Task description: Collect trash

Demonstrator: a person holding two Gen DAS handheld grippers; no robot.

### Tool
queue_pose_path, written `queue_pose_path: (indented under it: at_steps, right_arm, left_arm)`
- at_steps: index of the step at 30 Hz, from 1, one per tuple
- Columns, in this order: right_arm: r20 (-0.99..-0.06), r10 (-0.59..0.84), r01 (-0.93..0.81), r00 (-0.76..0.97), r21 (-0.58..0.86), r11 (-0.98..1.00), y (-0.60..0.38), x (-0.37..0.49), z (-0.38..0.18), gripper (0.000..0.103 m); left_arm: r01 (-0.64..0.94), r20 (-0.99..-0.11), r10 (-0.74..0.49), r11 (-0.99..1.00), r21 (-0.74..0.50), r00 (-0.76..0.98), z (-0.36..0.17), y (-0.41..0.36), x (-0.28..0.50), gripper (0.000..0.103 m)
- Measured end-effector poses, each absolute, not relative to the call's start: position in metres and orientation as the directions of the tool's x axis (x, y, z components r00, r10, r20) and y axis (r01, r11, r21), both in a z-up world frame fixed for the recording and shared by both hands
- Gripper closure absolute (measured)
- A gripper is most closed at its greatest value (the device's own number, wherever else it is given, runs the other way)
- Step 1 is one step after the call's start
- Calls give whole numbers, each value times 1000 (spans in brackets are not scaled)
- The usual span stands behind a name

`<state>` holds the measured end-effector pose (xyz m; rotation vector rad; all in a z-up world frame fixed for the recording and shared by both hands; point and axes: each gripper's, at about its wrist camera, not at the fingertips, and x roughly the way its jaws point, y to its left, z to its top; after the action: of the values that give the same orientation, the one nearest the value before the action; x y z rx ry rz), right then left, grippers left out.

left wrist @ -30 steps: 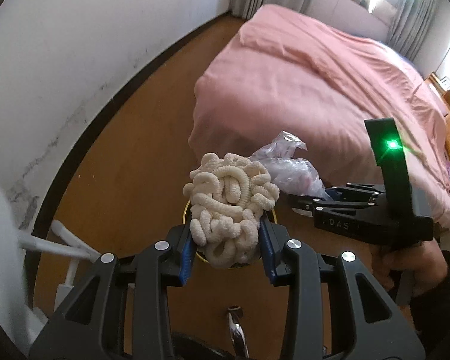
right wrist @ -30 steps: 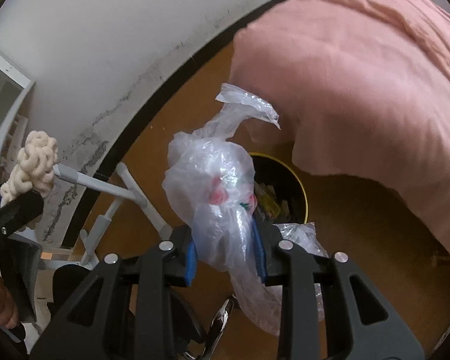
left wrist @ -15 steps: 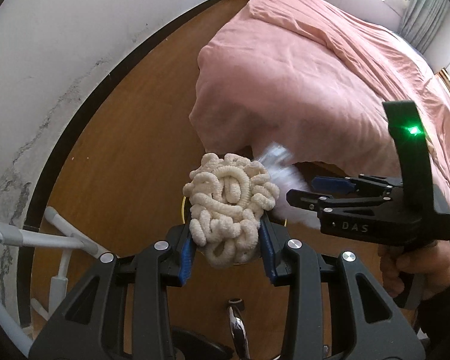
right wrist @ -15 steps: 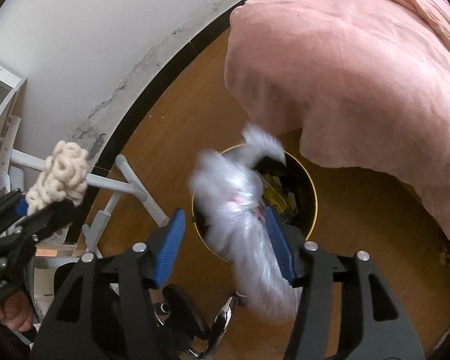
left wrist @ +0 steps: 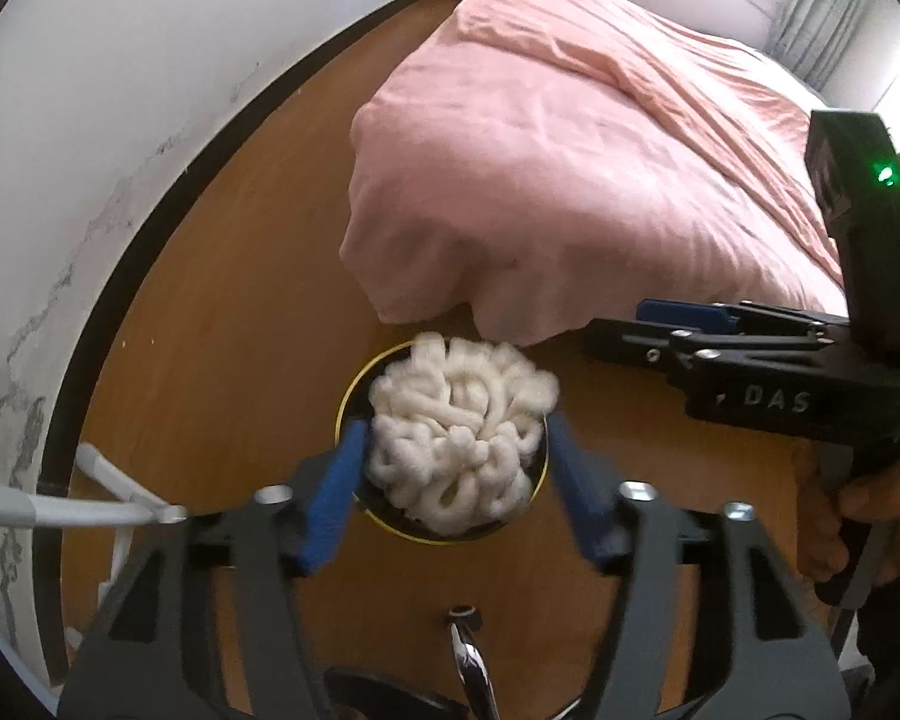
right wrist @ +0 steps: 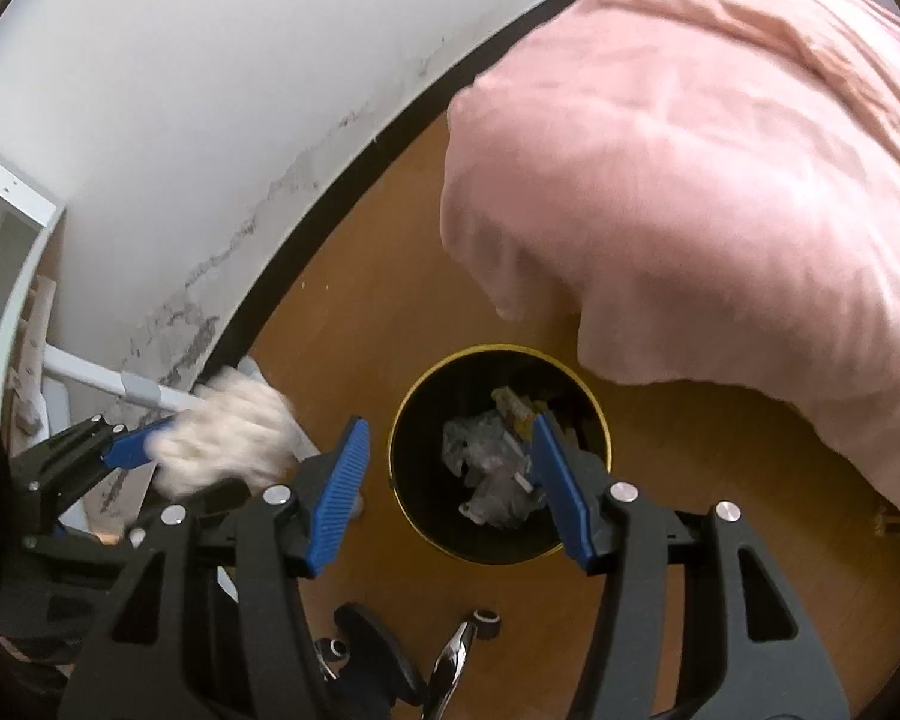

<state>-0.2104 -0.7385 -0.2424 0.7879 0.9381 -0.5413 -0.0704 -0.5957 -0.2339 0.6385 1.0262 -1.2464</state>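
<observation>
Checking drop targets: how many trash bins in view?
1. A black bin with a yellow rim stands on the wood floor by the pink bed's corner, below the right gripper. Others may be hidden.

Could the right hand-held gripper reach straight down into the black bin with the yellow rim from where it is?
Probably yes. The right hand-held gripper hangs open over the black bin with the yellow rim, nothing between its jaws, and the bin's mouth is uncovered, with only crumpled clear plastic inside.
</observation>
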Motion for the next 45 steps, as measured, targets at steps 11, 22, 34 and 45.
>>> queue_pose_path:
  at_steps: [11, 22, 34, 45]
  right_arm:
    - [-785, -198, 638, 587, 297, 710, -703, -206, -139, 24]
    - [-655, -97, 331, 750, 245, 911, -579, -103, -48, 13]
    - [-616, 208, -95, 760, 211, 973, -372, 10, -19, 13]
    - [-608, 262, -194, 749, 177, 965, -285, 21, -15, 12]
  left_arm:
    - [950, -806, -577, 307, -61, 135, -143, -545, -73, 11]
    - [760, -662, -564, 650, 12, 493, -31, -346, -15, 7]
    - [234, -609, -154, 971, 54, 778, -14, -76, 28, 7]
    - [21, -593, 7, 999, 40, 805, -16, 38, -2, 7]
